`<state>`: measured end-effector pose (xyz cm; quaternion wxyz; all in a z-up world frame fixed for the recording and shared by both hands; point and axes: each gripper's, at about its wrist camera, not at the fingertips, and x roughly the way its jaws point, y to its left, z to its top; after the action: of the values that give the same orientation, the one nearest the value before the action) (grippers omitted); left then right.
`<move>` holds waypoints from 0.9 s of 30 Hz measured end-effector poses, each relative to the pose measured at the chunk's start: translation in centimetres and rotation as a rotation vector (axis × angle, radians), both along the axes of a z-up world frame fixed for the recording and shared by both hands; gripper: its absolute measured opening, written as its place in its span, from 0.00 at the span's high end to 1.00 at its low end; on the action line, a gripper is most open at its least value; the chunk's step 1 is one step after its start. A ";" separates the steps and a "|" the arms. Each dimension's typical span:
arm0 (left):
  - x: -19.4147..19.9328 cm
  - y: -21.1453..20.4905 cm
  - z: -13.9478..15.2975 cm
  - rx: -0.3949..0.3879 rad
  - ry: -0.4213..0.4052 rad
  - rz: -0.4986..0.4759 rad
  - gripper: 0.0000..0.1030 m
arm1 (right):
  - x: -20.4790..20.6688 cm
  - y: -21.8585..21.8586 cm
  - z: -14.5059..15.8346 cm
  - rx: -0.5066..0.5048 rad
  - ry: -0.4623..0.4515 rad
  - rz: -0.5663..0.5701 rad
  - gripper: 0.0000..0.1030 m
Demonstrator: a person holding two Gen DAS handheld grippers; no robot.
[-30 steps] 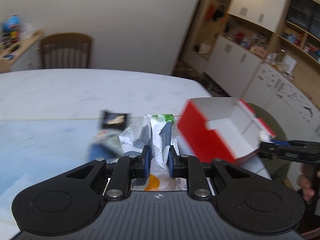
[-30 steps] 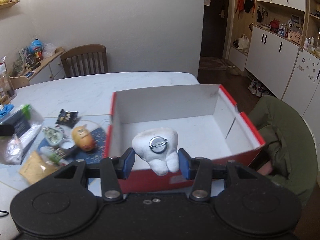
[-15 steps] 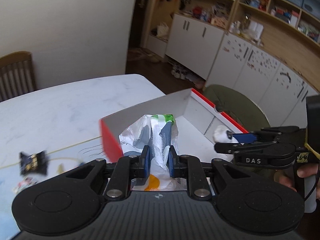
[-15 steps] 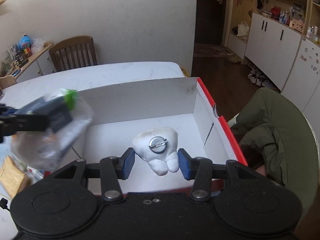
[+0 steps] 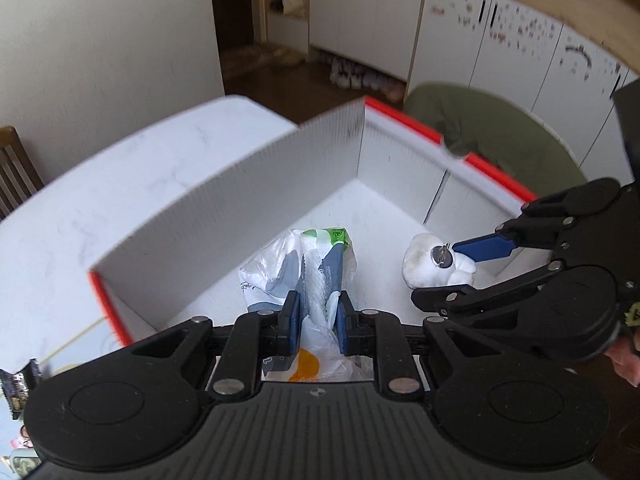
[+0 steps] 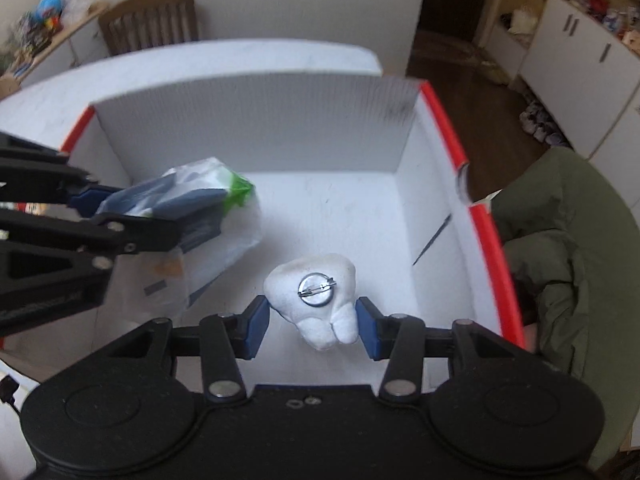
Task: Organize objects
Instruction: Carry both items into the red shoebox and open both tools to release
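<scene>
left wrist view: left gripper (image 5: 315, 318) at bottom centre, its blue pads pinched together on a clear plastic bag (image 5: 298, 270) that holds grey-blue items and has a green patch at its top. the bag hangs over the white inside of an open box (image 5: 256, 184) with red outer edges, which fills the middle of the frame. whether the bag touches the box floor, cannot tell. right side of the same frame: right gripper (image 5: 460, 270) reaches in from the right edge, clamped on a white tooth-shaped plush (image 5: 420, 264) with a round metal pin back facing the lens; the plush sits right of the bag, apart from it. white table (image 5: 120, 184) runs along the left of the frame, a dark snack packet (image 5: 18, 380) at the lower left edge, a green chair (image 5: 500, 128) past the box at upper right. right wrist view: right gripper (image 6: 312, 322) at lower centre, blue pads touching both flanks of the tooth-shaped plush (image 6: 316, 296), held above the box (image 6: 256, 112) floor in mid frame. left gripper (image 6: 132, 216) enters from the left edge, closed on the plastic bag (image 6: 212, 216), which droops down to the right inside the box. wooden chair (image 6: 152, 20) at upper left behind the table (image 6: 224, 56); green chair (image 6: 568, 248) at right beside the red box wall.
</scene>
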<state>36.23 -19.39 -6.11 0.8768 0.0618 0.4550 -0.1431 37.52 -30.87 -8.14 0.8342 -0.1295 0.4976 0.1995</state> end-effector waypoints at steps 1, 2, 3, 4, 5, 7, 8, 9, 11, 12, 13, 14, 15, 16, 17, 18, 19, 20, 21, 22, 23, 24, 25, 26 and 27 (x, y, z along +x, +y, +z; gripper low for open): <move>0.4 -0.2 -0.4 0.003 0.022 0.000 0.84 | 0.1 0.0 -0.2 -0.011 0.006 0.005 0.55; 0.6 -0.3 -0.8 0.005 0.038 -0.001 0.84 | 0.1 0.2 -0.4 -0.021 0.014 0.016 0.55; 0.9 -0.4 -1.2 0.008 0.050 -0.003 0.84 | 0.2 0.4 -0.6 -0.029 0.029 0.033 0.55; 1.1 -0.5 -1.5 0.011 0.066 -0.008 0.84 | 0.3 0.6 -0.8 -0.038 0.043 0.045 0.55; 1.4 -0.5 -1.8 0.017 0.082 -0.010 0.84 | 0.2 0.7 -1.0 -0.051 0.047 0.049 0.55; 1.8 -0.6 -2.4 0.026 0.111 -0.009 0.84 | 0.2 0.9 -1.4 -0.070 0.061 0.052 0.55; 2.0 -0.6 -2.7 0.024 0.128 -0.007 0.84 | 0.3 1.0 -1.7 -0.071 0.074 0.051 0.55; 2.1 -0.6 -2.9 0.025 0.141 -0.005 0.84 | 0.5 0.7 -1.9 -0.071 0.082 0.047 0.55; 2.3 -0.7 -3.3 0.035 0.164 0.002 0.83 | 0.7 0.5 -2.0 -0.062 0.084 0.045 0.54; 2.5 -0.8 -3.4 0.043 0.170 0.003 0.84 | 0.6 0.4 -2.0 -0.056 0.086 0.045 0.51; 2.5 -0.8 -3.5 0.048 0.177 0.002 0.84 | 0.6 0.4 -1.9 -0.057 0.087 0.043 0.49; 2.7 -0.9 -3.7 0.053 0.185 0.004 0.83 | 0.4 0.4 -1.9 -0.061 0.082 0.040 0.39; 2.8 -0.8 -3.7 0.056 0.189 0.008 0.83 | 0.3 0.3 -1.8 -0.060 0.073 0.037 0.30; 2.8 -0.7 -3.8 0.052 0.193 0.013 0.83 | 0.1 0.3 -1.8 -0.056 0.066 0.039 0.28; 2.9 -0.6 -3.8 0.042 0.196 0.016 0.82 | -0.1 0.2 -1.7 -0.053 0.065 0.042 0.28; 3.0 -0.5 -3.8 0.032 0.198 0.019 0.80 | -0.2 0.1 -1.6 -0.052 0.064 0.044 0.28; 2.9 -0.4 -3.8 0.025 0.197 0.020 0.79 | -0.3 0.0 -1.5 -0.050 0.061 0.045 0.28; 2.8 -0.3 -3.7 0.019 0.192 0.019 0.78 | -0.6 0.0 -1.4 -0.047 0.056 0.046 0.28; 2.7 -0.2 -3.6 0.017 0.186 0.018 0.77 | 0.3 -0.1 -0.9 -0.045 0.052 0.048 0.28; 2.6 -0.1 -3.5 0.014 0.180 0.018 0.76 | 0.3 -0.1 -0.6 -0.040 0.046 0.050 0.28; 2.5 -0.1 -3.5 0.010 0.173 0.020 0.75 | 0.1 -0.2 -0.3 -0.033 0.038 0.053 0.28; 2.4 0.0 -3.3 0.004 0.166 0.023 0.75 | -0.1 -0.5 0.0 -0.026 0.029 0.055 0.28; 2.2 0.1 -3.1 -0.003 0.158 0.025 0.75 | -0.3 -0.6 0.4 -0.018 0.019 0.055 0.28; 2.1 0.2 -2.8 -0.007 0.148 0.028 0.75 | -0.5 -0.8 0.8 -0.010 0.008 0.055 0.28; 1.9 0.4 -2.5 -0.012 0.135 0.030 0.74 | -0.7 -0.9 1.2 -0.003 -0.009 0.054 0.28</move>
<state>38.11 -19.01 -8.57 0.8465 0.0400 0.5131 -0.1362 36.82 -31.76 -6.97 0.8305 -0.1450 0.4904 0.2208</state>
